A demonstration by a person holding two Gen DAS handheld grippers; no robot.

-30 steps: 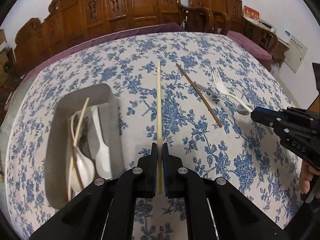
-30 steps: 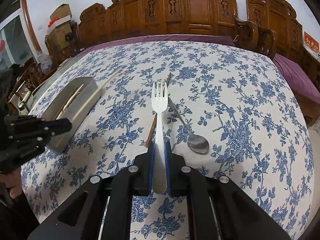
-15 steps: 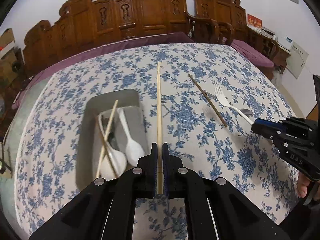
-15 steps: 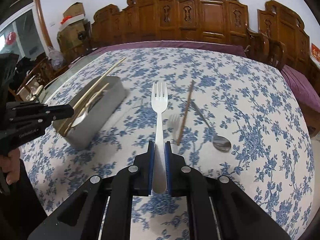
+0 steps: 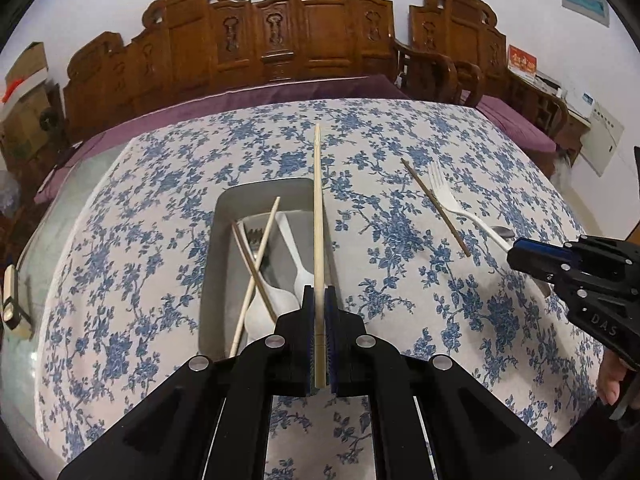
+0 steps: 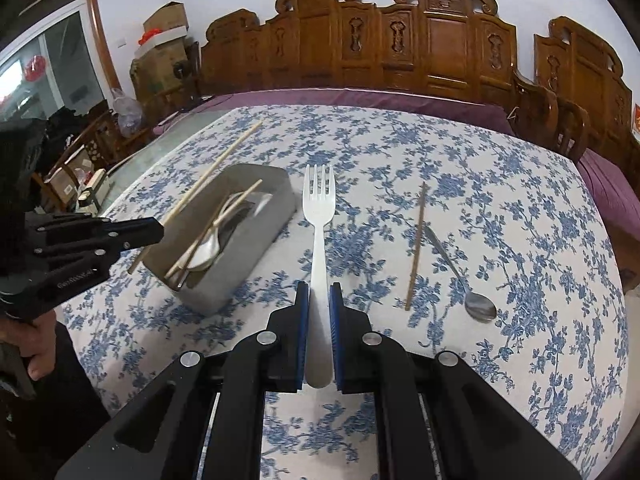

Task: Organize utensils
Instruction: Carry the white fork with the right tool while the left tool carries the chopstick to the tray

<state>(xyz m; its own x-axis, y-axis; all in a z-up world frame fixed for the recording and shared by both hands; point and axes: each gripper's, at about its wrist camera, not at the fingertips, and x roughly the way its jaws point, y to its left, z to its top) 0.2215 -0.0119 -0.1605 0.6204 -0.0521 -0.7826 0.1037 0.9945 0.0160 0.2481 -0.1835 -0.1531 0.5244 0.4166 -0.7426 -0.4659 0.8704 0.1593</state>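
The pale chopstick (image 5: 318, 216), pinched in the left gripper (image 5: 319, 320) fingers, has been carried over the tray (image 5: 208, 280) edge for dropping in; the white fork (image 6: 319, 216) is clamped by the right gripper (image 6: 319, 320), awaiting its turn.

Looks like somebody's home dining room. Carved wooden chairs (image 5: 312, 36) ring a tabletop (image 6: 520, 208) with a blue floral cloth. Cardboard boxes (image 6: 166, 28) stacked in the corner.

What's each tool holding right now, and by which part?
Left tool pinches a pale chopstick near its end; right tool clamps a white plastic fork by its handle.
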